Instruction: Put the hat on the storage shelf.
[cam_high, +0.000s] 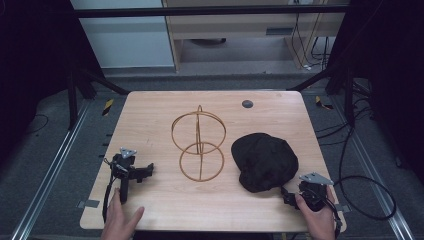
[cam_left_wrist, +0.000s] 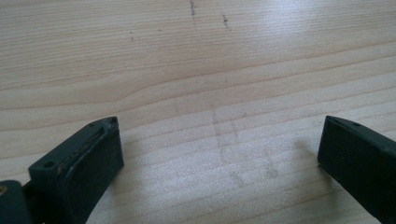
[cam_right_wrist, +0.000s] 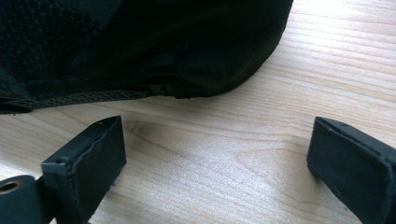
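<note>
The black cap (cam_high: 264, 161) lay on the near right part of the table (cam_high: 150, 107), just right of the wire stand (cam_high: 198, 145) and apart from it. Your right gripper (cam_high: 289, 196) sat low at the cap's near edge, jaws spread wide with nothing between them, the cap's rim (cam_right_wrist: 140, 95) just ahead of the tips. Your left gripper (cam_high: 145, 171) rested on the bare wood well to the left, jaws also apart and empty.

The risk, as I judged it, was in the bite: the cap was soft and its rim lay flat on the wood, so jaws coming in level could have pushed the fabric along or pinched only a thin fold that slipped free. Dragged left, the cap could have snagged the wire rings and tipped the light stand.

The high view gave you the stand and the cap's full shape; the right gripper view gave the mesh band along the rim and the gap to it.
</note>
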